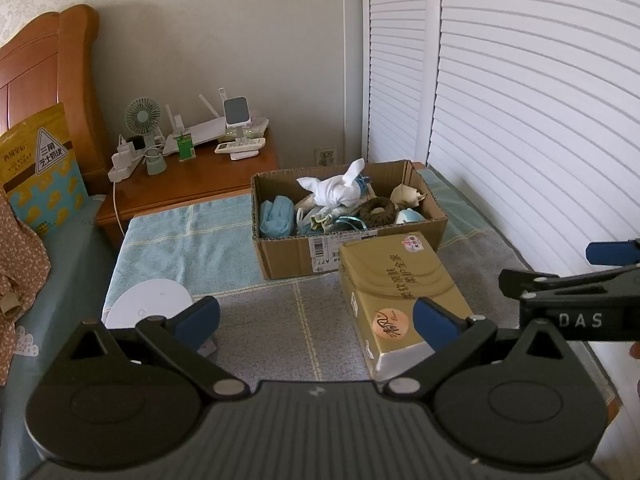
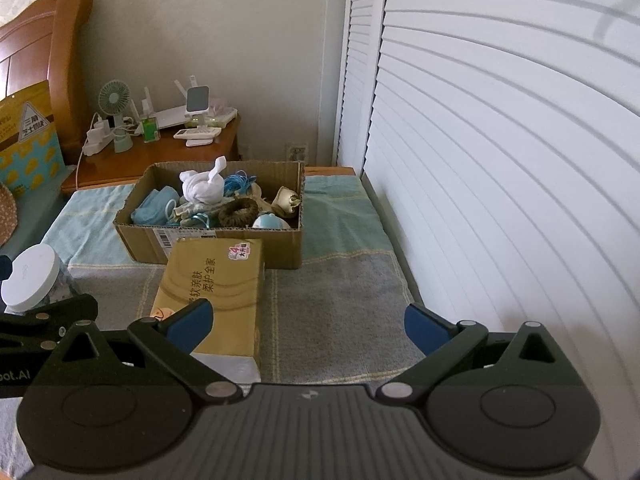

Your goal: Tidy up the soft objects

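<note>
A cardboard box (image 1: 292, 252) (image 2: 280, 246) stands on a towel-covered table, holding soft items: a white knotted cloth (image 1: 334, 188) (image 2: 202, 186), a blue cloth (image 1: 276, 216) (image 2: 150, 206), a brown scrunchie (image 1: 378, 211) (image 2: 239, 212) and others. A gold tissue pack (image 1: 396, 288) (image 2: 216, 284) lies in front of the box. My left gripper (image 1: 316, 320) is open and empty, near the pack's left side. My right gripper (image 2: 308, 326) is open and empty, right of the pack; it also shows at the right edge of the left wrist view (image 1: 572, 280).
A jar with a white lid (image 1: 148, 306) (image 2: 30, 280) stands at the left. A wooden nightstand (image 1: 192, 184) (image 2: 176, 156) with a fan and electronics sits behind. White louvred doors (image 1: 520, 120) (image 2: 500, 140) run along the right. A bed with a yellow bag (image 1: 38, 172) is at left.
</note>
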The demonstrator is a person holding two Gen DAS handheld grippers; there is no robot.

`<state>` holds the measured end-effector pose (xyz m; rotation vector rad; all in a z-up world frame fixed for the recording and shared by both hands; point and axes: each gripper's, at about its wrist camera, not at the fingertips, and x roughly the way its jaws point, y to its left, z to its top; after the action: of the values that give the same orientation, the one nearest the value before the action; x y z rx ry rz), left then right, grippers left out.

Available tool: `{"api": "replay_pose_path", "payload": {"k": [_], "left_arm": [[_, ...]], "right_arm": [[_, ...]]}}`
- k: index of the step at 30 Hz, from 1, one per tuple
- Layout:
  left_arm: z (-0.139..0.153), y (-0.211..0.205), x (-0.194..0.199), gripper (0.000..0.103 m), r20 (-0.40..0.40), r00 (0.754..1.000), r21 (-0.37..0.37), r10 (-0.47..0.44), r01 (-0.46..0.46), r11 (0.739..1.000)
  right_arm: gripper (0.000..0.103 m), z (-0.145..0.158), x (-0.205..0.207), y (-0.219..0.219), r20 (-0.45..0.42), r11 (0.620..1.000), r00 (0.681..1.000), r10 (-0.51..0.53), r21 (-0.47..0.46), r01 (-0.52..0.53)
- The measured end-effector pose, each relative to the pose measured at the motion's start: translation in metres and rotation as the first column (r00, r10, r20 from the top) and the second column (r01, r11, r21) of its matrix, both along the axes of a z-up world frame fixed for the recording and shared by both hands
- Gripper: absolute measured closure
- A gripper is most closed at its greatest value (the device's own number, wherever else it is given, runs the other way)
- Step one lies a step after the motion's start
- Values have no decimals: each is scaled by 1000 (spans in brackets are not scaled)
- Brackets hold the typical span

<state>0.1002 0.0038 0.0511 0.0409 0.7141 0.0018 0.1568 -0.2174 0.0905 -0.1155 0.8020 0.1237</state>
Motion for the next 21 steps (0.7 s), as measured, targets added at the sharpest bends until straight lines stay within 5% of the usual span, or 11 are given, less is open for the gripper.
{"api": "replay_pose_path", "payload": {"k": [21], "left_arm": [[2, -1, -2, 1, 4, 1000, -4, -2, 2, 1000]], "right_arm": [[0, 1, -1, 0, 4, 1000, 1000, 2, 2, -2]]}}
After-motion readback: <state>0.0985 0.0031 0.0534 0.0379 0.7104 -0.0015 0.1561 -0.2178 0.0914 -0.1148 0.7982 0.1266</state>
